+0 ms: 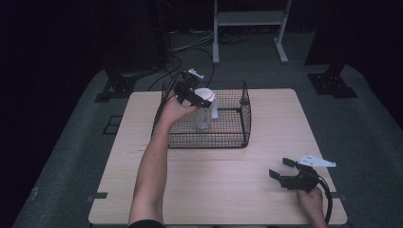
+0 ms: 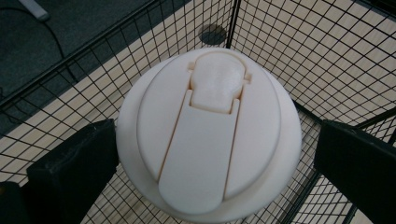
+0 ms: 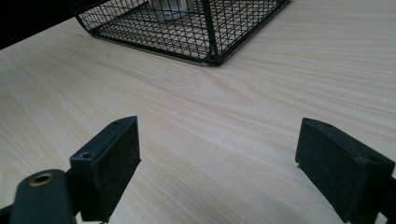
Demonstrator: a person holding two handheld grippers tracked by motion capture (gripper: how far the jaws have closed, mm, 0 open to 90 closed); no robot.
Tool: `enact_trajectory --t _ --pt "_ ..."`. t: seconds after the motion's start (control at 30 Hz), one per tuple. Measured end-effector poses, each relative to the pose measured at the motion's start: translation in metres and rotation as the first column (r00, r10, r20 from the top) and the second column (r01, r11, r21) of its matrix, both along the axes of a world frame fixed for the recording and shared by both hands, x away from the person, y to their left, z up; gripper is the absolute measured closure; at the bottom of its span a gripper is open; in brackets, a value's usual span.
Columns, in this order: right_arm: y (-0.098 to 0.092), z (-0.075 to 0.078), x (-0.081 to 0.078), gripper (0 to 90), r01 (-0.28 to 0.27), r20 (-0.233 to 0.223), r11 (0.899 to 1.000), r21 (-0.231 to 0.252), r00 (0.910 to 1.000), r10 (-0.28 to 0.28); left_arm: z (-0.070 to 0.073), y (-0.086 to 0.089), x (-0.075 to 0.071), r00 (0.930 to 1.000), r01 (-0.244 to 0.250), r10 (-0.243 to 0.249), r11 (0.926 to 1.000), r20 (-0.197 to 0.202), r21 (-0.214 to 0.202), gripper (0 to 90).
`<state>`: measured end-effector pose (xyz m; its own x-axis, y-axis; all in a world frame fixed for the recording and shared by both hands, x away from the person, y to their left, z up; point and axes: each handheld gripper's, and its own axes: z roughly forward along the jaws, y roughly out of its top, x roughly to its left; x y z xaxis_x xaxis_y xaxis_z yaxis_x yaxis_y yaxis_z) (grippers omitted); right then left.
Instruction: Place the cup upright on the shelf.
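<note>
Left tool (image 2: 210,154) around bottle lid (image 2: 208,135)

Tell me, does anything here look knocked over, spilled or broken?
Nothing stands out. The clear bottle stands upright in the wire basket, its white flip-top lid closed and whole, between the left gripper's jaws. The right gripper hangs open over the wooden table.

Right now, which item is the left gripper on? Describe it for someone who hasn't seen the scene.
Find the black wire basket at the far middle of the wooden table. Inside its left part stands a clear bottle with a cream-white domed flip lid. It is the basket's one pale object, under the left gripper.
</note>
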<state>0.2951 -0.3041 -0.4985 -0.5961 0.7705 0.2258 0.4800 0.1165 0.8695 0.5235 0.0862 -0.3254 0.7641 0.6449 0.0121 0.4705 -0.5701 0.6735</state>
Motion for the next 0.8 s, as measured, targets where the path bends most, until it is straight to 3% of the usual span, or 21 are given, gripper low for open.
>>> enact_trajectory --t 0.5,0.8 --pt "0.0 0.0 0.0 12.9 0.002 -0.002 1.0 -0.001 1.0 -0.002 0.013 0.021 -0.013 0.9996 -0.021 0.021 0.9997 0.021 0.008 0.0" --pt "0.0 0.0 0.0 12.9 0.007 -0.001 1.0 -0.004 1.0 -0.007 0.02 0.037 -0.03 0.9993 -0.015 0.015 0.9998 0.035 0.013 0.0"
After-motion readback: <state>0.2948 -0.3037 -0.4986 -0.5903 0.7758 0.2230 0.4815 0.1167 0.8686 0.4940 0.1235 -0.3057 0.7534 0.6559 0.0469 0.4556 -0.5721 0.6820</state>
